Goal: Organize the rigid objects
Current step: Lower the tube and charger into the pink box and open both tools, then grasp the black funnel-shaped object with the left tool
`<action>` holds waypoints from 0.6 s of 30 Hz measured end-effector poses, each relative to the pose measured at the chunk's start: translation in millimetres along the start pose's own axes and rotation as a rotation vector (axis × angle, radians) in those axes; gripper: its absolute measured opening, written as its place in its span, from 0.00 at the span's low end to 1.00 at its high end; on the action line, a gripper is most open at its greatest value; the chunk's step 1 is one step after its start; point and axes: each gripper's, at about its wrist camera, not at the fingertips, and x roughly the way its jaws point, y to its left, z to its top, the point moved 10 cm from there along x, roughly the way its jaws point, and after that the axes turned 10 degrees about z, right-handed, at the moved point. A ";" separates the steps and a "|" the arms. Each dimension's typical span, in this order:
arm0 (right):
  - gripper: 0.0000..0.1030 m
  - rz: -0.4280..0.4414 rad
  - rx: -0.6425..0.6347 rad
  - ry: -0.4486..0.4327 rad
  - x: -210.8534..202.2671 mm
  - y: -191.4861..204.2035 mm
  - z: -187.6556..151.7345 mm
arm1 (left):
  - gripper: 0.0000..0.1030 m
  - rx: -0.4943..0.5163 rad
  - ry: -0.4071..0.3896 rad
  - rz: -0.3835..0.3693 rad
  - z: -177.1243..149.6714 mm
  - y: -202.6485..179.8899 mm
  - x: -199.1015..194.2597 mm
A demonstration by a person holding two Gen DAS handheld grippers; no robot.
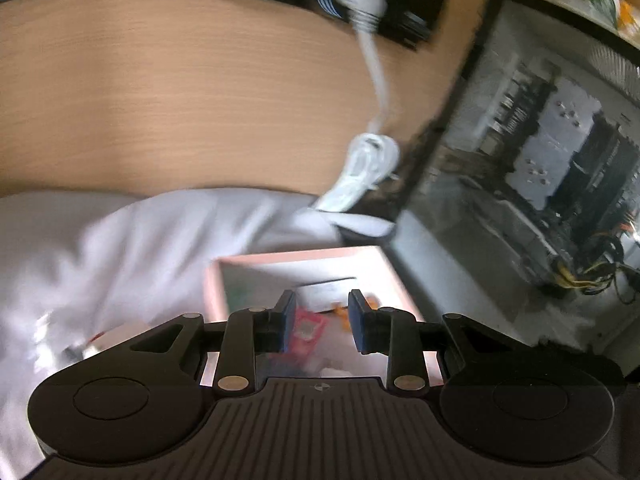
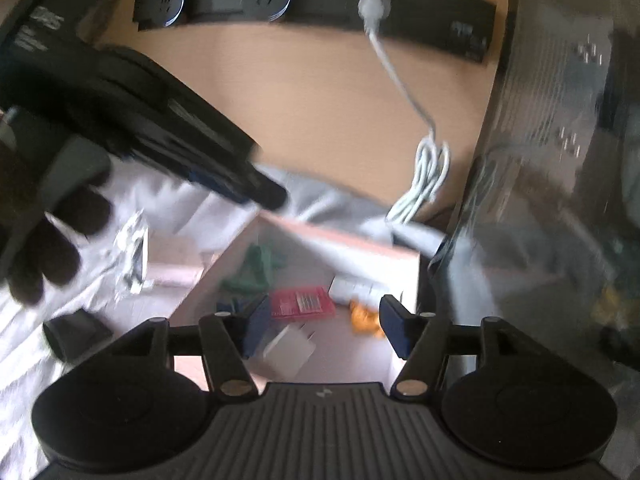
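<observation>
Right wrist view: right gripper (image 2: 322,330) wide open, empty, above pink box (image 2: 404,258). Left gripper (image 1: 322,320) part open, empty. White charger (image 2: 290,350) lies inside box beside red card (image 2: 302,300). Charger judged light, rigid, smooth; grip flat sides.

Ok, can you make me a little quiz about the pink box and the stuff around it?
1. True or false: the pink box has a red packet lying inside it.
2. Which gripper is holding something: A) the left gripper, B) the right gripper, C) neither one?
3. Fill in: the white plug is pushed into the black ______.

Key:
1. True.
2. C; both sets of jaws are apart with nothing between them.
3. power strip.
</observation>
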 end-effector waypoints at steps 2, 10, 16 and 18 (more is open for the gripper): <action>0.58 0.029 -0.009 0.038 3.0 10.9 -19.5 | 0.30 -0.039 -0.024 0.045 -12.0 25.0 -15.7; 0.58 0.124 -0.064 0.147 5.9 61.2 -77.8 | 0.30 -0.141 0.002 0.264 -89.0 131.2 -74.5; 0.58 0.169 -0.057 0.166 1.8 84.2 -84.2 | 0.30 -0.120 0.110 0.259 -135.3 147.7 -80.5; 0.58 0.170 -0.062 0.174 1.3 89.8 -85.3 | 0.30 -0.133 0.117 0.246 -141.1 141.3 -76.8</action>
